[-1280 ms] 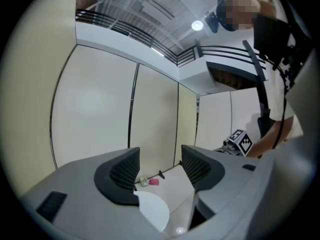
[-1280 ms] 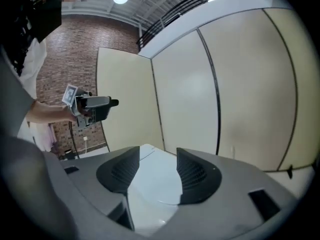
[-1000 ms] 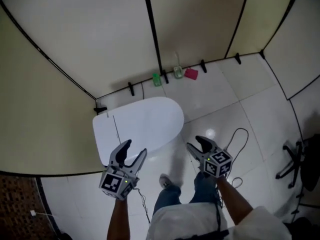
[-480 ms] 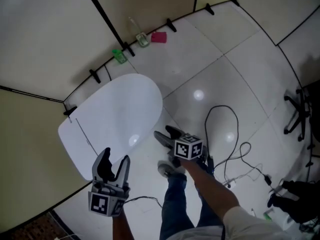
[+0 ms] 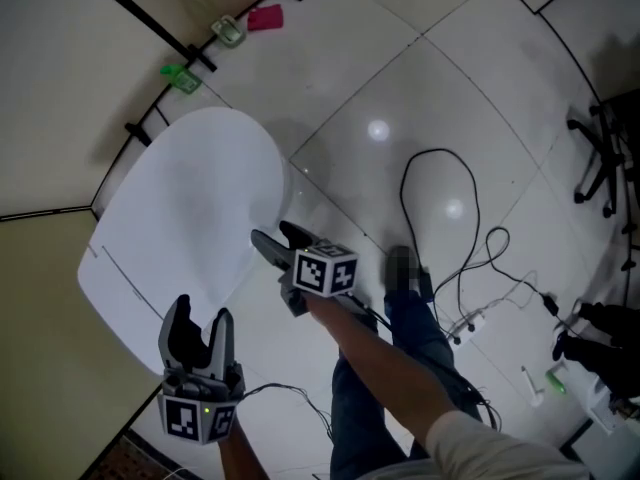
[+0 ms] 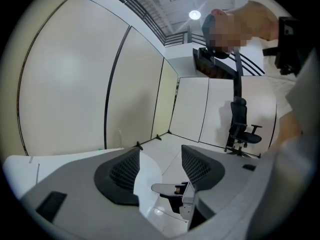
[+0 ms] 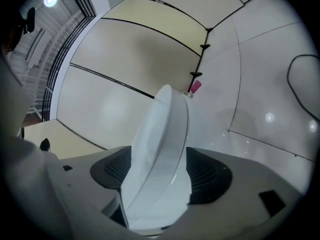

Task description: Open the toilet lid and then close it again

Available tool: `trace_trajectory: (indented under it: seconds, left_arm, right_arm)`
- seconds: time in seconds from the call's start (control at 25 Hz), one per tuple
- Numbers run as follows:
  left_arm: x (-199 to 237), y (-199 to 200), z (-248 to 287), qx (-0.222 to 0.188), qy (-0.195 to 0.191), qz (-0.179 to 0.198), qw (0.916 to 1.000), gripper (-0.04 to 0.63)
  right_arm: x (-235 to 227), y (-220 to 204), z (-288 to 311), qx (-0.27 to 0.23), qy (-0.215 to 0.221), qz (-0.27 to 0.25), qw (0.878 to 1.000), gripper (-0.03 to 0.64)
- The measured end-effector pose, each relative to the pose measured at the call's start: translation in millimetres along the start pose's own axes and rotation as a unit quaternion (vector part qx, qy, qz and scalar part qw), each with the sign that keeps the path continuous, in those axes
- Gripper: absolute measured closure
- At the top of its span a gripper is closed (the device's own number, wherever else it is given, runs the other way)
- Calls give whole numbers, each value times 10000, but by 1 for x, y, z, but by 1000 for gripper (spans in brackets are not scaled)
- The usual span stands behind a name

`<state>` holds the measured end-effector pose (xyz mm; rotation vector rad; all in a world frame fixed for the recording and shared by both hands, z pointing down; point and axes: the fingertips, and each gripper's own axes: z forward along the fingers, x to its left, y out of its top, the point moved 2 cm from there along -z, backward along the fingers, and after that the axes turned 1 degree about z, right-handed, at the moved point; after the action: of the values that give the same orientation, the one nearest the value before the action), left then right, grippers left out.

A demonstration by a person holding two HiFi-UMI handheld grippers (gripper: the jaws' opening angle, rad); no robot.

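While the closed white oval toilet lid (image 5: 190,198) lies lengthwise from near-left to far-right, my right gripper (image 5: 270,234) has dropped and rolled, its jaws just widened around the lid's rim. My left gripper (image 5: 200,314) is narrow and empty.

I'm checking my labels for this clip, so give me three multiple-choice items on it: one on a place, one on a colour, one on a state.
1. Where is the right gripper relative to the toilet lid?
A. at its hinge by the wall
B. jaws astride its front edge
C. on the floor, away from it

2. What colour is the lid?
A. white
B. black
C. pink

3. What state is the lid in?
A. raised upright
B. removed
C. down, closed

Key: 1 B, the right gripper view shows the lid's edge between the jaws, which have just been opening. 2 A, it is white in every view. 3 C, it lies flat in the head view.
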<state>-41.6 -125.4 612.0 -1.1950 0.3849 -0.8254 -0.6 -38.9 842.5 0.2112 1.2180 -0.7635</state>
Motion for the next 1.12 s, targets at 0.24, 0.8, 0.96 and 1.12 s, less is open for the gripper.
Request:
trace_trajectory:
  seconds: [0.24, 0.8, 0.96, 1.12]
  left_arm:
    - [6, -3, -5, 105, 75, -47, 9999, 337]
    - [23, -7, -24, 151, 279, -123, 9994, 337]
    - [26, -3, -33, 76, 387, -133, 9991, 337]
    - [30, 1, -44, 0, 570, -193, 9982, 337]
  right_arm:
    - [2, 1, 10, -103, 28, 383, 9992, 281]
    - [-6, 9, 10, -328, -292, 1240, 9913, 293]
    - [-4, 15, -1, -361, -300, 1207, 9916, 406]
    - [22, 26, -12, -402, -206, 816, 9956, 414]
